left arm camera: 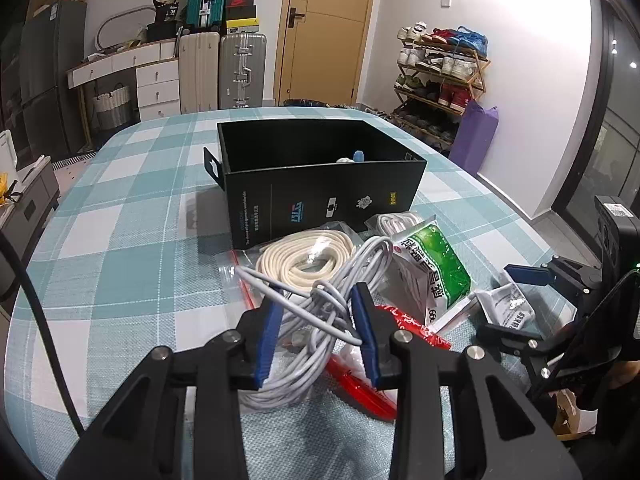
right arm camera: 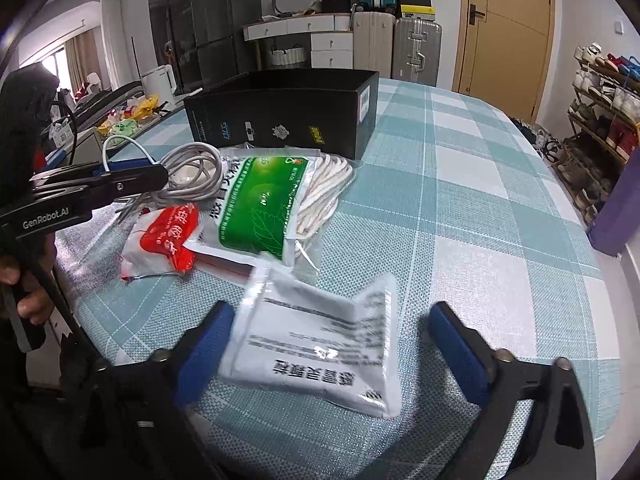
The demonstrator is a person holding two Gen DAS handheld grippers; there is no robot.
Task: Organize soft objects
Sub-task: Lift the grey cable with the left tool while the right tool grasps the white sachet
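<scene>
A tangled grey cable (left arm camera: pixel 320 312) sits at lower centre of the left view, the left gripper (left arm camera: pixel 316 320) with its jaws closed on several strands. The right gripper (right arm camera: pixel 332 356) spreads its jaws wide around a glossy white sachet (right arm camera: pixel 320 344), low in the right view. Beyond lie a green-printed packet (right arm camera: pixel 264 204), a red packet (right arm camera: pixel 168 236), a bagged cream rope coil (left arm camera: pixel 308 256) and a matte black box (left arm camera: pixel 320 184) on the woven teal-and-white checked surface (left arm camera: pixel 132 208). Suitcases (left arm camera: pixel 242 68), a wooden door (left arm camera: pixel 324 32) and a shoe rack (left arm camera: pixel 440 76) line the upper frame.

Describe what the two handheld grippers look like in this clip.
Both the left gripper and the right gripper are matte black linkage frames with silver pivot bolts and blue finger pads. Seen from the right wrist view, the left unit's side carries white "GenRobot.AI" lettering. A black cable trails beside it.
</scene>
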